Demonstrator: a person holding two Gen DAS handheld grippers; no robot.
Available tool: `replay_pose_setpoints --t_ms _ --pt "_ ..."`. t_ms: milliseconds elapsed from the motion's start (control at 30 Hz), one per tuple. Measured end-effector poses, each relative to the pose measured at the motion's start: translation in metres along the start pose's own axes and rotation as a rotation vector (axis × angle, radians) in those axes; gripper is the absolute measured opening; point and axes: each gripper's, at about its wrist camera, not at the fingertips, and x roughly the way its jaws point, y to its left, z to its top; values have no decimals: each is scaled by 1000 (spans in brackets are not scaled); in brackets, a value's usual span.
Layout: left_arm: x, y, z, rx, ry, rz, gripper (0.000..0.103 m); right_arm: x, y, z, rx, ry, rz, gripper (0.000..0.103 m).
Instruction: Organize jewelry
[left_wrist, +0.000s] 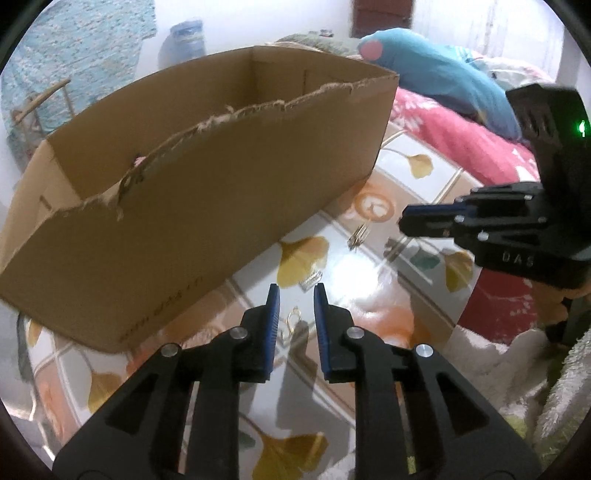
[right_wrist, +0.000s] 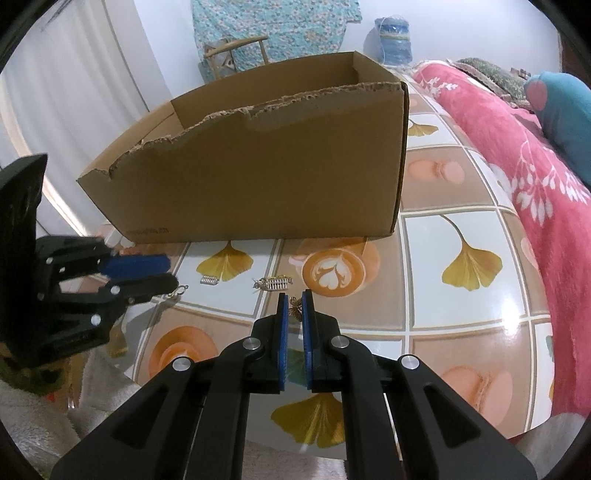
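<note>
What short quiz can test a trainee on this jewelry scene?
1. True or false: the front rim of the cardboard box is smooth and intact.
2. What is between the jaws of the right gripper? A: a gold butterfly piece. B: a silver clip. C: nothing.
3. Fill in: the jaws of the left gripper stand ___, gripping nothing.
Key: 1 false, it is torn; 2 A; 3 open.

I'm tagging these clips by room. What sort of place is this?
Probably a bedroom at home: a pink floral blanket and a teal pillow lie beside the patterned glossy table, with a floral garment hanging behind.
</note>
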Motion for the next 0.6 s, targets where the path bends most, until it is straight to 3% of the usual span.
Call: replay_pose_setpoints --t_ms 133,233,367,600 --pt "12 4 2 -6 46 -68 20 0 -1 -1 4 3 7 7" --pt "14 8 -2 -11 78 -79 23 0 -2 0 4 0 12 7" --pt "10 15 -8 -66 119 -131 23 2 -4 0 12 4 26 7" --pt "4 19 -14 -119 153 -163 23 2 4 0 -7 4 123 7"
